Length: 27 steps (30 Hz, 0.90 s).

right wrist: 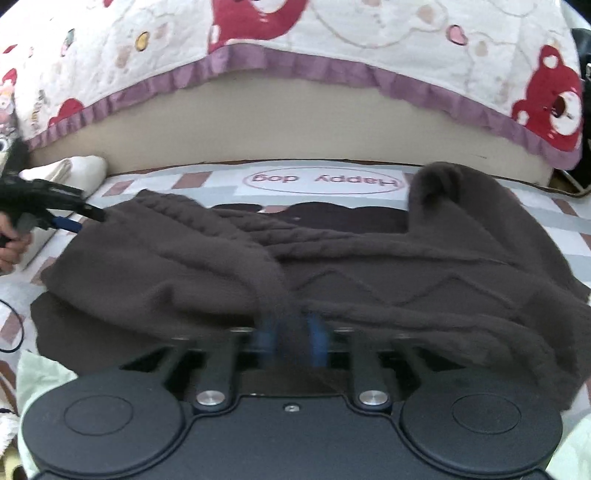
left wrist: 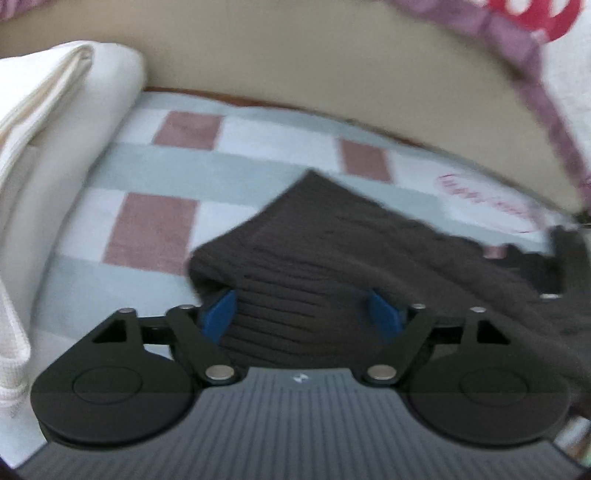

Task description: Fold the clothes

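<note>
A dark brown cable-knit sweater (right wrist: 332, 273) lies bunched on a checked blanket (right wrist: 554, 221) on the bed. In the left wrist view the sweater (left wrist: 332, 251) drapes over my left gripper (left wrist: 303, 314); its blue pads are wide apart with the ribbed hem lying between them. My right gripper (right wrist: 290, 338) has its blue pads close together on a fold of the sweater's near edge, blurred by motion. My left gripper also shows at the far left of the right wrist view (right wrist: 79, 218), at the sweater's left corner.
A folded white towel or blanket (left wrist: 55, 122) lies at the left. A beige bed frame (right wrist: 295, 125) runs along the back, with a bear-print quilt (right wrist: 332, 29) hanging over it. A pale green cloth (right wrist: 40, 376) lies at the near left.
</note>
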{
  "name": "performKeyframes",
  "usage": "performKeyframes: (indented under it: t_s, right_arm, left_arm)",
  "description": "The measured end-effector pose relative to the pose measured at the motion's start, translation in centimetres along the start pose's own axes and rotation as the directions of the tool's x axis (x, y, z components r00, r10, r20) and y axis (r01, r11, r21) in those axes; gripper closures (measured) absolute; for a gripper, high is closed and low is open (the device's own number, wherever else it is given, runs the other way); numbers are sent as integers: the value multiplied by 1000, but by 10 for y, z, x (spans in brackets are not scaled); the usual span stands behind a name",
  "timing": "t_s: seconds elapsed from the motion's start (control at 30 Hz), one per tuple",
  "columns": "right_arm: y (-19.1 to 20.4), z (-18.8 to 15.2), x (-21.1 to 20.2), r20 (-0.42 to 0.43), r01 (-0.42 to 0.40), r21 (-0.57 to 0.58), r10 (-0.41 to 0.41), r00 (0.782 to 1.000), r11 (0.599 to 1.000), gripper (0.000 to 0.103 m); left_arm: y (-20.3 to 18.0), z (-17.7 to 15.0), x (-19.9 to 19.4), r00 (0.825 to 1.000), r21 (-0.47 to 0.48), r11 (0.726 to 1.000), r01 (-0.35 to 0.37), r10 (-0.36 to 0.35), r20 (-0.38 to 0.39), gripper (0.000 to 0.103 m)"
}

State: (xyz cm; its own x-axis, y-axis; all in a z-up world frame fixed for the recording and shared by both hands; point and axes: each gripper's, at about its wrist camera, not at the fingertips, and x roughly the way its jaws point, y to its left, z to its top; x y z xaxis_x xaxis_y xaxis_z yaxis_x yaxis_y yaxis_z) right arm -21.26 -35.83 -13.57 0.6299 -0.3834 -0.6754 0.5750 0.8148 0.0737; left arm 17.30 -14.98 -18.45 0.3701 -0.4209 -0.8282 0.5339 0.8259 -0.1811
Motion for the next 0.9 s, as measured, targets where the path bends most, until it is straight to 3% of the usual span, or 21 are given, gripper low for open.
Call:
performKeyframes:
  t_s: [0.07, 0.1, 0.13, 0.17, 0.2, 0.3, 0.47, 0.5, 0.57, 0.6, 0.67, 0.8, 0.9]
  right_arm:
    - [9, 0, 2, 19, 15, -16, -14, 1000, 1000, 41]
    - [14, 0, 2, 24, 17, -35, -16, 1000, 999, 41]
    - [18, -1, 4, 16, 15, -61, -14, 1000, 998, 41]
    - [22, -2, 5, 8, 14, -86, -13, 1000, 996, 41]
    - [27, -2, 6, 2, 15, -112, -15, 1000, 994, 41]
    - [38, -7, 8, 0, 64, -186, -65, 998, 981, 39]
    - [36, -12, 14, -31, 131, -205, -140, 990, 970, 39]
    - [33, -13, 15, -34, 143, -200, -153, 988, 969, 39]
    - [29, -13, 16, -37, 142, -193, -152, 988, 971, 39]
    - [27, -13, 16, -36, 128, -192, -137, 990, 973, 40]
    - [26, -15, 15, -37, 96, -215, -106, 994, 972, 42]
    - [25, -14, 13, -21, 111, -228, -119, 993, 967, 43]
    - [22, -2, 29, -29, 77, -211, -84, 996, 975, 41]
  left_arm:
    - [-5, 0, 10, 1000, 23, 1000, -10, 10, -6, 18]
    - [-6, -1, 9, 1000, 21, 1000, 9, -9, 6, 26]
    - [-7, -3, 7, 999, 18, 999, 29, -30, 20, 39]
    - [-8, -4, 5, 998, 16, 999, 50, -50, 35, 73]
    - [-19, -8, -2, 998, 68, 997, 24, -28, 55, 85]
    - [-56, -20, -28, 990, 247, 965, -87, 56, 132, 91]
    - [-77, -31, -67, 972, 306, 951, -52, -21, 232, 91]
    - [-76, -30, -72, 969, 302, 952, -48, -30, 247, 92]
    - [-60, -25, -82, 957, 232, 972, 37, -101, 271, 95]
    - [-50, -22, -87, 948, 184, 979, 90, -141, 286, 95]
    - [-31, -18, -98, 927, 132, 983, 123, -162, 338, 96]
    - [-2, -15, -109, 889, 57, 986, 160, -168, 425, 96]
    - [3, -20, -112, 866, 38, 992, 121, -124, 485, 96]
